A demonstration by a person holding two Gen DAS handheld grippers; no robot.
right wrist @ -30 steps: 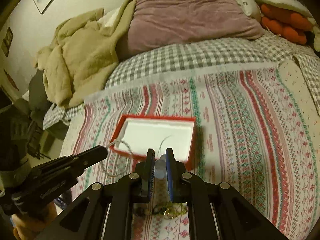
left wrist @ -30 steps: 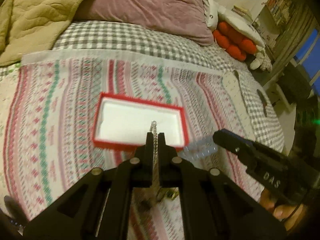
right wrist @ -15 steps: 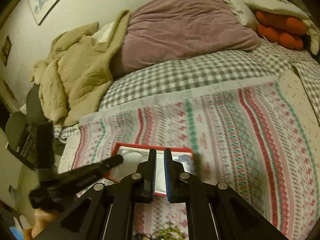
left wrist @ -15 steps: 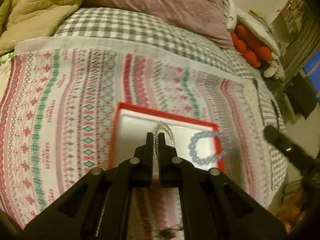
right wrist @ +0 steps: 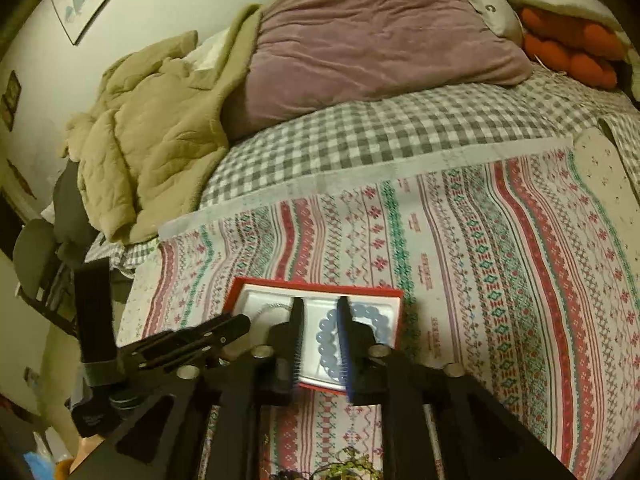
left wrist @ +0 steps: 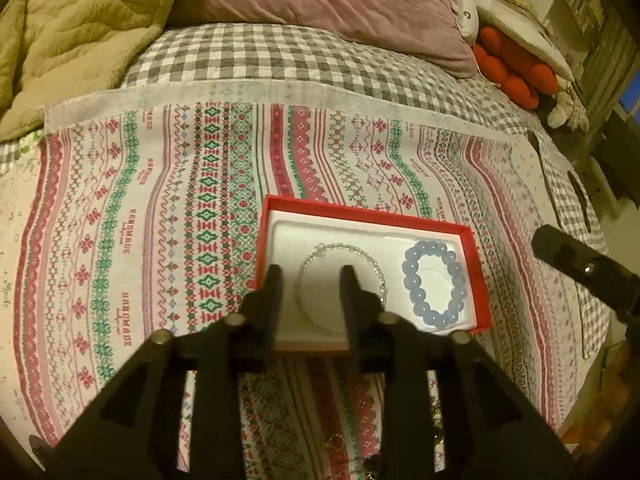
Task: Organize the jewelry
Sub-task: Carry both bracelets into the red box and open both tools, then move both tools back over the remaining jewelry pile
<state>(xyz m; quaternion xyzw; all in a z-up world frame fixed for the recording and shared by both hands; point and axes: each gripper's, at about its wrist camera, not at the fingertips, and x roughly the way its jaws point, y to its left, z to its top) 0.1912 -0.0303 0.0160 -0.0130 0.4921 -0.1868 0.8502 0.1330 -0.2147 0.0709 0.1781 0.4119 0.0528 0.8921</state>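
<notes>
A red box (left wrist: 368, 216) with a white lining lies on the patterned cloth (left wrist: 180, 240). Inside it lie a silver chain bracelet (left wrist: 362, 251) on the left and a blue bead bracelet (left wrist: 412, 270) on the right. My left gripper (left wrist: 311, 276) hovers over the silver bracelet with its jaws opening, and the pads do not touch it. In the right wrist view my right gripper (right wrist: 320, 308) stands above the blue bead bracelet (right wrist: 374, 315) and the red box (right wrist: 320, 287). Its jaws are opening too, with nothing pressed between them. The left gripper (right wrist: 236, 324) reaches in from the left.
A tangle of other jewellery (right wrist: 344, 466) lies on the cloth near the bottom edge. A mauve pillow (right wrist: 380, 40), a beige blanket (right wrist: 152, 128) and orange plush cushions (left wrist: 516, 68) sit at the back of the checked bed. A pale strip (right wrist: 604, 168) lies at the right.
The left gripper came down to the box, opened and left the silver bracelet lying inside. The right gripper let go of the blue bead bracelet, which now lies in the box, and its jaws parted.
</notes>
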